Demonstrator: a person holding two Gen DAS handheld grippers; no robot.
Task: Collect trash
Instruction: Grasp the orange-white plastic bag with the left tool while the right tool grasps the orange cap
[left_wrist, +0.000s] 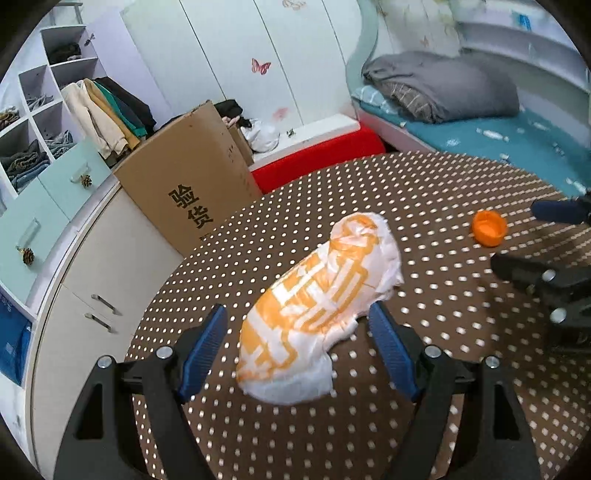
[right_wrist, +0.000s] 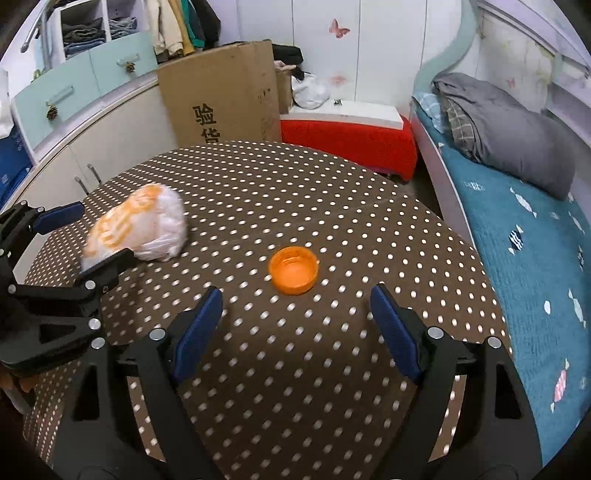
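A crumpled white and orange plastic bag lies on the brown polka-dot table. My left gripper is open, with its blue pads on either side of the bag's near half. The bag also shows in the right wrist view, between the left gripper's fingers. An orange bottle cap lies open side up on the table, just ahead of my right gripper, which is open and empty. The cap also shows in the left wrist view, with the right gripper's fingers beside it.
A tall cardboard box stands behind the table against white cabinets. A red stool sits beyond the far edge. A bed with a teal cover and grey blanket runs along the right side.
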